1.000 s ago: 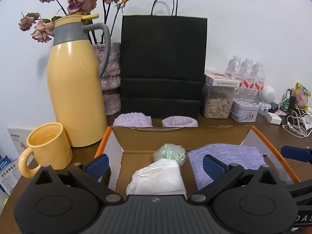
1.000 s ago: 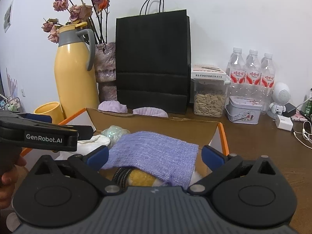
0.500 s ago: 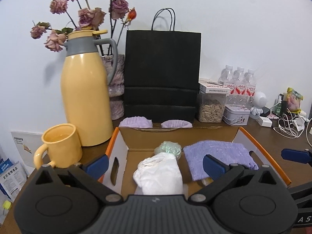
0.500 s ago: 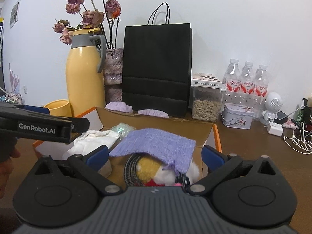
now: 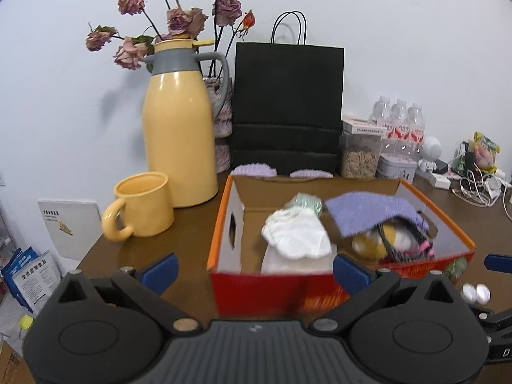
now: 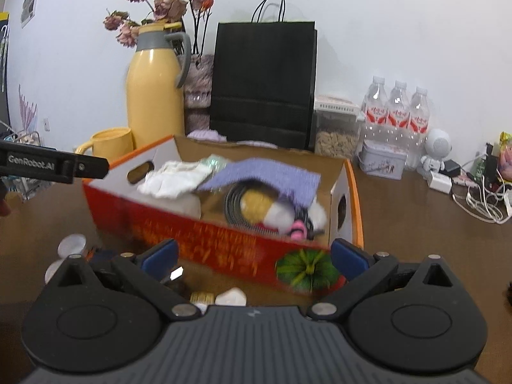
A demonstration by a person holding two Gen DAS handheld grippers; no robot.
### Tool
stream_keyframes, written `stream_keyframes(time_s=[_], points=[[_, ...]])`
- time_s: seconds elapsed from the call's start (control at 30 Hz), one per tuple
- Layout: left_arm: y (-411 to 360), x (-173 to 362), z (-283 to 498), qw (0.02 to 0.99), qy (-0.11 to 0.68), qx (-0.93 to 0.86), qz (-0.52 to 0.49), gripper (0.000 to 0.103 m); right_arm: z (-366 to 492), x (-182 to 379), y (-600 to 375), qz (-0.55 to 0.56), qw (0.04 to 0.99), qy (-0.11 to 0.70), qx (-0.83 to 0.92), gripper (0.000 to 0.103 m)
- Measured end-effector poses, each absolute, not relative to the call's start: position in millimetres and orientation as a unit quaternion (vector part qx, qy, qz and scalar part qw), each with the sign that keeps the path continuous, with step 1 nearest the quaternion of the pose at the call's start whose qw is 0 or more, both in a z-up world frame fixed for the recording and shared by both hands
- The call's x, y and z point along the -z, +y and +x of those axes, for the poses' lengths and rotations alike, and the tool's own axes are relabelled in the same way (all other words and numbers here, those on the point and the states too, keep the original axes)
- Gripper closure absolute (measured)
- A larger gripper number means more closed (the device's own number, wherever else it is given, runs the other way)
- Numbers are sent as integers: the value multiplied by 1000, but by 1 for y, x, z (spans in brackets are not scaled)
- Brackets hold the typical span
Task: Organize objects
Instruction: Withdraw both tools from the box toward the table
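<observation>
An open red-and-orange cardboard box (image 5: 224, 224) (image 6: 224, 240) stands on the brown table. Inside lie a white cloth (image 5: 296, 233) (image 6: 174, 177), a purple knitted cloth (image 5: 368, 211) (image 6: 262, 172), a pale green bundle (image 5: 304, 201), a coiled black cable (image 6: 232, 204) and a yellow-and-white plush (image 5: 374, 243) (image 6: 256, 203). My left gripper (image 5: 254, 272) is open, in front of the box's near wall, with nothing in it. My right gripper (image 6: 251, 257) is open too, just before the box's front wall. The left gripper's body (image 6: 54, 164) shows at the left of the right wrist view.
A yellow thermos (image 5: 177, 140), yellow mug (image 5: 142, 206), vase of dried roses (image 5: 220, 108) and black paper bag (image 5: 288, 108) stand behind the box. Right: seed jar (image 5: 360, 156), tin (image 5: 396, 166), water bottles (image 6: 396, 108), cables (image 6: 480, 201). Small round and wrapped items (image 6: 72, 244) lie before the box.
Both grippers have pulled back and risen from over the box interior. The box's red front wall and the small items on the table in front of it have come into view.
</observation>
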State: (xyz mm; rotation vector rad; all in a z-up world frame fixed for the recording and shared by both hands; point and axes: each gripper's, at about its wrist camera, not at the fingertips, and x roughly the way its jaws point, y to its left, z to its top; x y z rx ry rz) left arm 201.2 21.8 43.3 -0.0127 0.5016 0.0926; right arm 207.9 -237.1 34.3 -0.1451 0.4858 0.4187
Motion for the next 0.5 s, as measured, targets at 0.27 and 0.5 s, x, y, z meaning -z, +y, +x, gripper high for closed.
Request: stream_keyframes(time_s=[0.27,0.5], points=[[35,-21,160,961,272,-54,4,0,178,-10,-242,-91,933,273,-216,0],[45,-3,138,954,295,-59,2,0,162,6,-242,-103,924,293,-221,0]])
